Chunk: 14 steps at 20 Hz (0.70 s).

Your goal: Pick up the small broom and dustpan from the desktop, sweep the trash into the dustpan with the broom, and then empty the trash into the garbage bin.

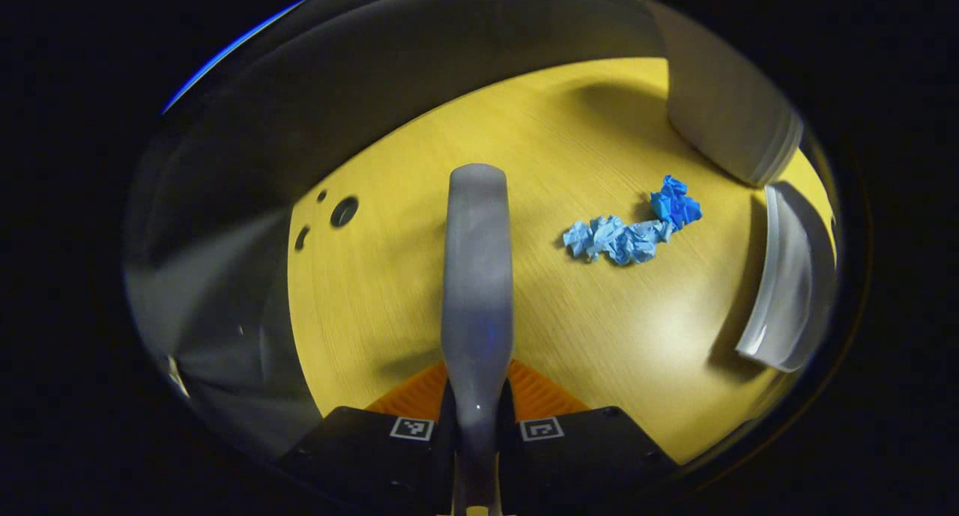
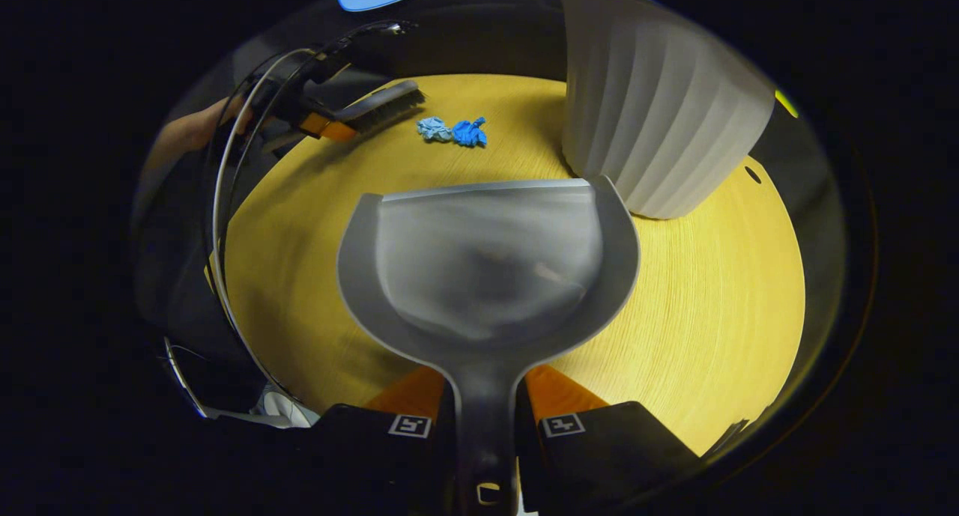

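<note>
In the left gripper view my left gripper (image 1: pixel 477 415) is shut on the grey broom (image 1: pixel 477 276), which points forward over the yellow desktop (image 1: pixel 419 291). Crumpled blue paper trash (image 1: pixel 633 228) lies right of the broom's far end. The grey dustpan (image 1: pixel 787 276) stands at the far right edge. In the right gripper view my right gripper (image 2: pixel 485 415) is shut on the dustpan (image 2: pixel 487 261) handle, the pan's mouth facing away toward the trash (image 2: pixel 453 131). Beyond it, the broom (image 2: pixel 378 105) hangs bristles down just left of the trash, held by the left gripper (image 2: pixel 315 123).
A white ribbed garbage bin (image 2: pixel 659 119) stands on the desktop (image 2: pixel 712 306) right of the dustpan; the same bin (image 1: pixel 730 119) fills the upper right corner in the left gripper view. Round holes (image 1: pixel 343 211) mark the desk's left part. Cables (image 2: pixel 225 201) hang at the left.
</note>
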Each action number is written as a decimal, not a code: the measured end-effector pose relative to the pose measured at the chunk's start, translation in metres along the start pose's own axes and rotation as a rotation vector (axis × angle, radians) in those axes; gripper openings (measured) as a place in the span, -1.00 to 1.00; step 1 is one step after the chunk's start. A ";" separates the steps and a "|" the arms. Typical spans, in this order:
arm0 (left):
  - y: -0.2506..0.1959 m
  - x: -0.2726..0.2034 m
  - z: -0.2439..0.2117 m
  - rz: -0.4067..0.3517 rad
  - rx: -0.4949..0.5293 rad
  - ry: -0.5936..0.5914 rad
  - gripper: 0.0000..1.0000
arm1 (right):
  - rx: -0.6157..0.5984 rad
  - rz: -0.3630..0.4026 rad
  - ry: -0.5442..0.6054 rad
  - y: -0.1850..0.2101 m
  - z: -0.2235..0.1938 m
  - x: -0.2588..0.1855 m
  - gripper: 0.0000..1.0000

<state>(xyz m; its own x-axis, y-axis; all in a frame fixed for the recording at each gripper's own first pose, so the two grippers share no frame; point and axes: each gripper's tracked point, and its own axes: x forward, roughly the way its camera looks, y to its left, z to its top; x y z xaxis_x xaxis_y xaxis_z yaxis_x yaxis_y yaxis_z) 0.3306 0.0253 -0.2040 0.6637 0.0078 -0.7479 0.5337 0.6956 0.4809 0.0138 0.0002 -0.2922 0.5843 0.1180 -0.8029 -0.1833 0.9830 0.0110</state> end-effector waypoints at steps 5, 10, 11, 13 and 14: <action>-0.015 0.022 0.042 -0.058 0.277 -0.013 -0.37 | -0.028 0.028 0.030 -0.003 -0.003 0.000 -0.23; -0.043 0.017 0.067 -0.150 0.489 -0.061 -0.44 | -0.103 0.037 0.047 -0.007 -0.007 0.007 -0.23; -0.050 0.013 0.068 -0.170 0.507 -0.062 -0.44 | -0.111 0.039 0.050 -0.008 -0.008 0.007 -0.23; -0.066 0.003 0.065 -0.223 0.529 -0.062 -0.39 | -0.117 0.046 0.046 -0.008 -0.006 0.007 -0.23; -0.077 -0.001 0.061 -0.247 0.537 -0.058 -0.45 | -0.121 0.049 0.045 -0.011 -0.007 0.005 -0.23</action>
<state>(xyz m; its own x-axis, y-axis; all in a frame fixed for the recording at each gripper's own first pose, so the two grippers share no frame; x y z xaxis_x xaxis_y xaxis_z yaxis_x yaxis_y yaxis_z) 0.3208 -0.0717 -0.2121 0.5056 -0.1575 -0.8483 0.8564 0.2112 0.4712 0.0129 -0.0107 -0.3001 0.5372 0.1559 -0.8289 -0.3060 0.9518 -0.0193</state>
